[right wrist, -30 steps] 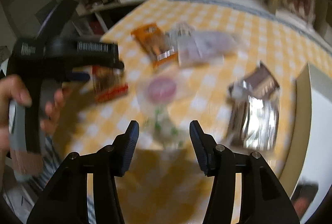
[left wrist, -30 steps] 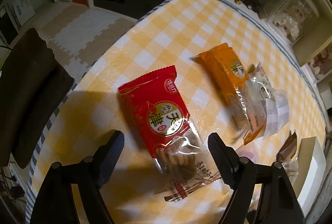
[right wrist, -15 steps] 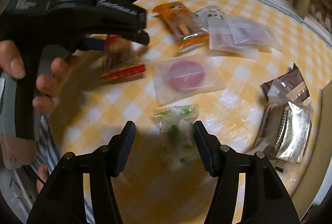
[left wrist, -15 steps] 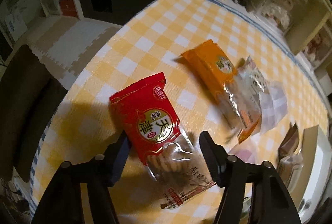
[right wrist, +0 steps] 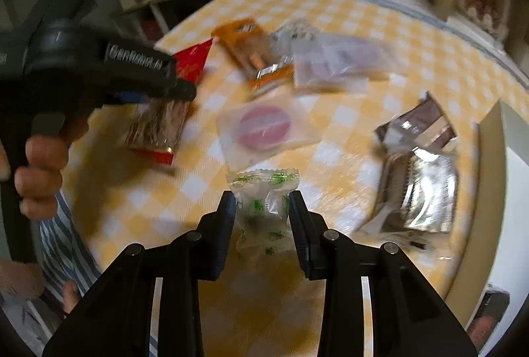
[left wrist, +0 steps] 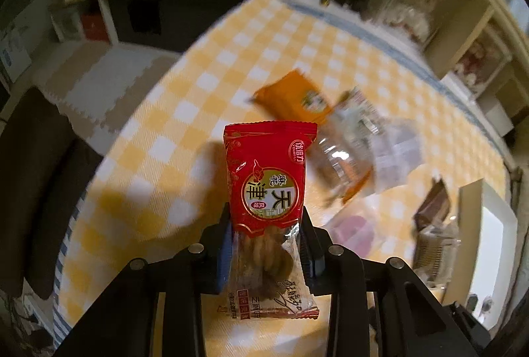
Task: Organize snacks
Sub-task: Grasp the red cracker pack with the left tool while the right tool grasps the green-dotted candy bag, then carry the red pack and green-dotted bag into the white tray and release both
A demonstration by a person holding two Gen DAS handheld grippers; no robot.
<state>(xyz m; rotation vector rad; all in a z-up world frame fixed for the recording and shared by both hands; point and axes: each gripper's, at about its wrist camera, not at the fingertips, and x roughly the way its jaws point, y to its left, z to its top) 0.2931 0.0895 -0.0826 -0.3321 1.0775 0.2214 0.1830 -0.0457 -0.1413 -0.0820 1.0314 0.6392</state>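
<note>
now clamped in the left gripper: red biscuit packet, lifted off the checked tablecloth; ready for sorting. right gripper now pinching green-printed candy wrapper.

Motion blur smears the orange packet and the clear wrappers beside it past reading, the left gripper covers the red packet's middle, and the frame edge cuts off the white tray
</note>
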